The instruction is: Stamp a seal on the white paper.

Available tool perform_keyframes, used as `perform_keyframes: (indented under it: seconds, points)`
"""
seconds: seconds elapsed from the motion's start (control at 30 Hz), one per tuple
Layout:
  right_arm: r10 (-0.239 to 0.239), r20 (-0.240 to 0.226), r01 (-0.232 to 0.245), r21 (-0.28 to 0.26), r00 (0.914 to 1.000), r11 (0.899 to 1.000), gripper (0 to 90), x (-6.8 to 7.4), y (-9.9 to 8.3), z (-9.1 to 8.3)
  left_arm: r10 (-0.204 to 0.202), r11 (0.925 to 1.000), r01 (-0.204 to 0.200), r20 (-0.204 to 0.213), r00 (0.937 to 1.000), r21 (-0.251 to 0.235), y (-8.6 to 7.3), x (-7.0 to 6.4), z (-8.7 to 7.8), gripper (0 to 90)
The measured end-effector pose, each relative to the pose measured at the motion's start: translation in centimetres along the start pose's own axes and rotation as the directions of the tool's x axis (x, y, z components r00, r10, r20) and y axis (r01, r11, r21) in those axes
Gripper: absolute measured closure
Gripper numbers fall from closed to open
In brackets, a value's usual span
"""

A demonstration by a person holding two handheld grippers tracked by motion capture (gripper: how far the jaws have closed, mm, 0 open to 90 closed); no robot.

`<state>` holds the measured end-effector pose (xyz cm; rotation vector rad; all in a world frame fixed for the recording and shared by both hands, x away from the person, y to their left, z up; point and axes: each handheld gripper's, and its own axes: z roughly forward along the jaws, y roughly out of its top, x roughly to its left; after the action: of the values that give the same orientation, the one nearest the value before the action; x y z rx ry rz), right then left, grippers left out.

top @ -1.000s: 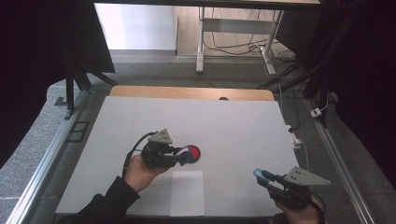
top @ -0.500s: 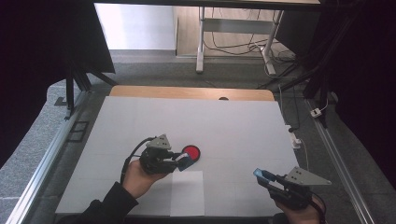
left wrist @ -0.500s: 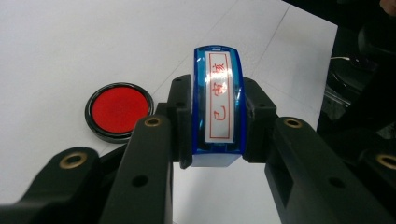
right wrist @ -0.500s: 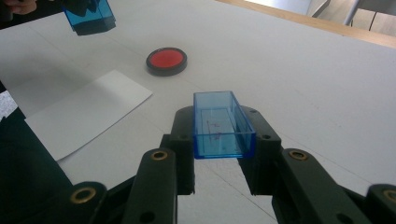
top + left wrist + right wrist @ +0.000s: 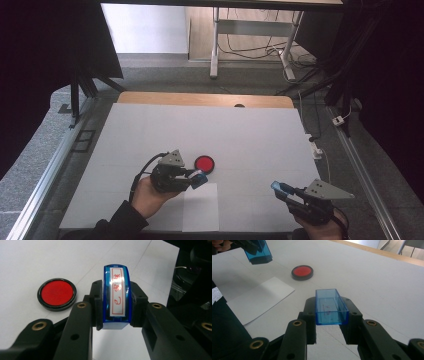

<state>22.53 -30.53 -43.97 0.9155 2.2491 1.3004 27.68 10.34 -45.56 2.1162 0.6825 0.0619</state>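
Observation:
My left gripper [image 5: 198, 179] is shut on a blue stamp [image 5: 116, 290] with red characters on its white label, held just above the table. A round red ink pad [image 5: 204, 163] in a black rim lies just beyond the stamp; in the left gripper view the ink pad [image 5: 56, 294] sits to the left of the jaws. A white paper sheet [image 5: 201, 214] lies below the stamp, on the near side. My right gripper [image 5: 279, 188] at the near right is shut on a clear blue stamp cap [image 5: 329, 302], open side up. In the right gripper view the stamp [image 5: 258, 251] hangs at the upper left.
The white table top [image 5: 250, 130] ends in a wooden strip [image 5: 200, 99] at the far side. Metal rails run along both sides. Cables and a white plug [image 5: 316, 150] lie off the right edge. A table frame stands on the floor beyond.
My left gripper has drawn the stamp back from over the ink pad toward the near side, so the whole red pad now shows. The right gripper has stayed put.

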Motion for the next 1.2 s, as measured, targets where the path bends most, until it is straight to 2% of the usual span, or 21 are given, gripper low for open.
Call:
perform_keyframes:
  seconds: [0.63, 0.93, 1.2]
  points:
    - [-0.006, -0.007, 0.006, 0.006, 1.0000, 1.000, 68.7, 0.1, 0.0, 0.0, -0.009, 0.9992, 0.009, 0.002, 1.0000, 0.040, -1.5, -0.7, 1.5, 69.3]
    - [0.000, -0.010, 0.000, 0.002, 1.0000, 1.000, 68.8, 0.0, 0.0, 0.0, 0.012, 0.9976, -0.010, -0.018, 0.9998, 0.069, -2.3, -0.7, 2.5, 69.4]
    - [0.003, -0.008, -0.003, 0.006, 1.0000, 1.000, 68.8, 0.0, 0.0, 0.1, 0.030, 0.9959, -0.029, -0.016, 0.9994, 0.086, -2.6, -0.8, 3.2, 69.4]
